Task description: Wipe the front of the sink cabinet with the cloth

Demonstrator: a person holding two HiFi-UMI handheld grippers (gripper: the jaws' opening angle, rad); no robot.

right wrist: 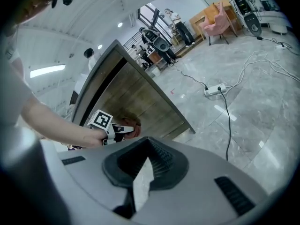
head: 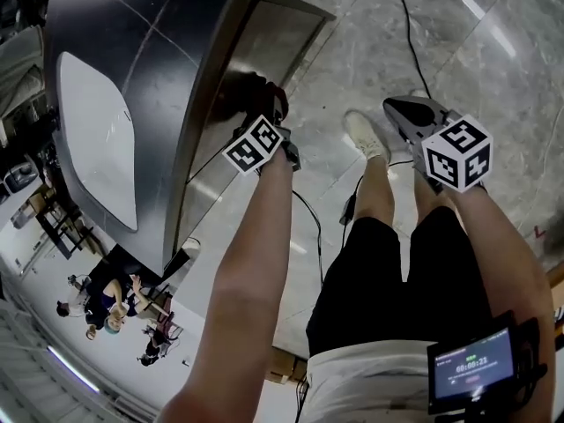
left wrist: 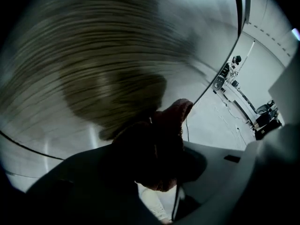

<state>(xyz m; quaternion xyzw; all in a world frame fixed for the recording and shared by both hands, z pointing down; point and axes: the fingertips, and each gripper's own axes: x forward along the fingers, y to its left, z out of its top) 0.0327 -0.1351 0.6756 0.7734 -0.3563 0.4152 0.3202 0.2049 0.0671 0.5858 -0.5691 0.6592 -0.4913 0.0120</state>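
A dark red cloth (head: 249, 93) is pressed flat against the brown wood-grain front of the sink cabinet (head: 269, 47). My left gripper (head: 269, 117) is shut on it, with the cloth bunched over the jaw tips. In the left gripper view the cloth (left wrist: 172, 118) fills the space ahead of the gripper (left wrist: 159, 158), and the cabinet front (left wrist: 93, 55) is streaked with blur. The right gripper view shows the left gripper (right wrist: 116, 130) and the cloth (right wrist: 132, 124) on the panel (right wrist: 136, 95). My right gripper (head: 407, 110) hangs over the floor, away from the cabinet, jaws together and holding nothing (right wrist: 143, 182).
Above the panel, a dark countertop (head: 132, 33) holds a white basin (head: 92, 139). My legs and a white shoe (head: 366, 135) stand on the grey marble floor. A black cable (head: 410, 25) and a power strip (right wrist: 214, 89) lie on the floor. People and a pink chair (right wrist: 216, 14) are far off.
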